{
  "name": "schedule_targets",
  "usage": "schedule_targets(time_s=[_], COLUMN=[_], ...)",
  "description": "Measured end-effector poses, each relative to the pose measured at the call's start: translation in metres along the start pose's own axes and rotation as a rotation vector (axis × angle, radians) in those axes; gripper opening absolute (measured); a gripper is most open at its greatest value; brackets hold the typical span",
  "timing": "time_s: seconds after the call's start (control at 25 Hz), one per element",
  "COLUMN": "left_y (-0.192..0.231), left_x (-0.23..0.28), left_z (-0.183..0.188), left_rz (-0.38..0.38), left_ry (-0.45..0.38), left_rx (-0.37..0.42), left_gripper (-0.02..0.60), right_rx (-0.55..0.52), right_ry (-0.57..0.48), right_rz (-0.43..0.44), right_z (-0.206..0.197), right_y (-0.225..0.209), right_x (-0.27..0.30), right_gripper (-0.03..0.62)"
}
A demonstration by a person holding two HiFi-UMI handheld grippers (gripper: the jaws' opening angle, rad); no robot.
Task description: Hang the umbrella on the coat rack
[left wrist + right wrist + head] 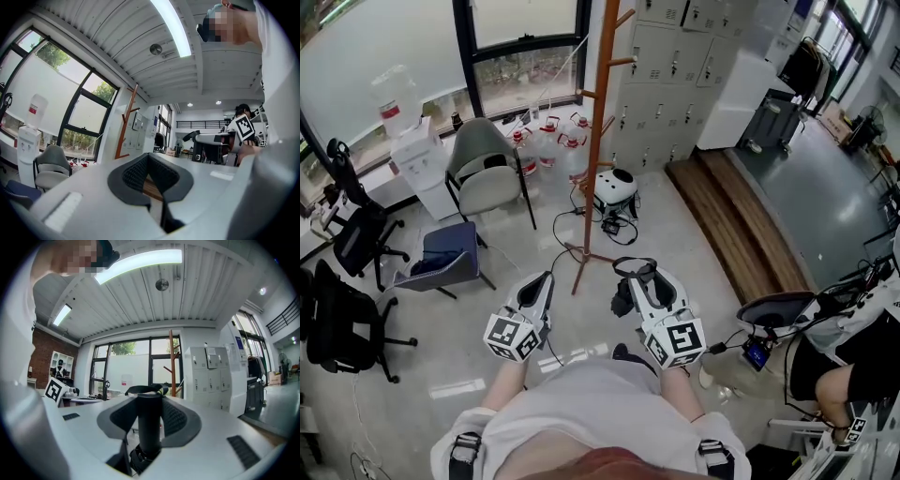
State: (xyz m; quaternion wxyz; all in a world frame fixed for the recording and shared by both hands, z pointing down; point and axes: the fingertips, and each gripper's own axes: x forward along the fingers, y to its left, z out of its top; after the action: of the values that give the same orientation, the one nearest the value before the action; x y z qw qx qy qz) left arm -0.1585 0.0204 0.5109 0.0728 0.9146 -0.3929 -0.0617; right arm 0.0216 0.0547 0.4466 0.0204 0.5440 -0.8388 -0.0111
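Note:
The orange-brown wooden coat rack (598, 141) stands on the floor straight ahead of me, with bare pegs near its top; it also shows as the rack (126, 123) and as the rack (172, 363) in front of the windows. My right gripper (639, 281) is shut on the handle of a folded black umbrella (625, 292), held level. The right gripper view shows the umbrella's handle (149, 423) upright between the pads, and its strap loop (144, 390) on top. My left gripper (536, 286) is beside it to the left, shut and holding nothing, and its pads (136, 172) meet at the tip.
A grey chair (487, 169), water bottles (548, 141), a white helmet-like object (616, 190) and floor cables ring the rack's base. A blue seat (450, 255) and black office chairs (356, 234) stand at left. Lockers (675, 66), a wooden step (741, 225) and a seated person (853, 347) are at right.

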Motion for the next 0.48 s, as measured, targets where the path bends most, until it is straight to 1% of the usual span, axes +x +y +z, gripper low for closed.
schedule_targets(time_s=[0.24,0.48], left_y=[0.014,0.034], left_x=[0.027,0.068], left_z=[-0.008,-0.011], left_rz=[0.005,0.046], left_ry=[0.010,0.017], left_rx=[0.001,0.006], left_gripper=[0.009,0.009], right_rx=[-0.002,0.015], right_ry=[0.006,0.002], right_rz=[0.006,0.045], right_z=[-0.010,-0.016], right_y=[-0.019,-0.055], right_x=[0.024,0.064], right_gripper=[0.150,0.150])
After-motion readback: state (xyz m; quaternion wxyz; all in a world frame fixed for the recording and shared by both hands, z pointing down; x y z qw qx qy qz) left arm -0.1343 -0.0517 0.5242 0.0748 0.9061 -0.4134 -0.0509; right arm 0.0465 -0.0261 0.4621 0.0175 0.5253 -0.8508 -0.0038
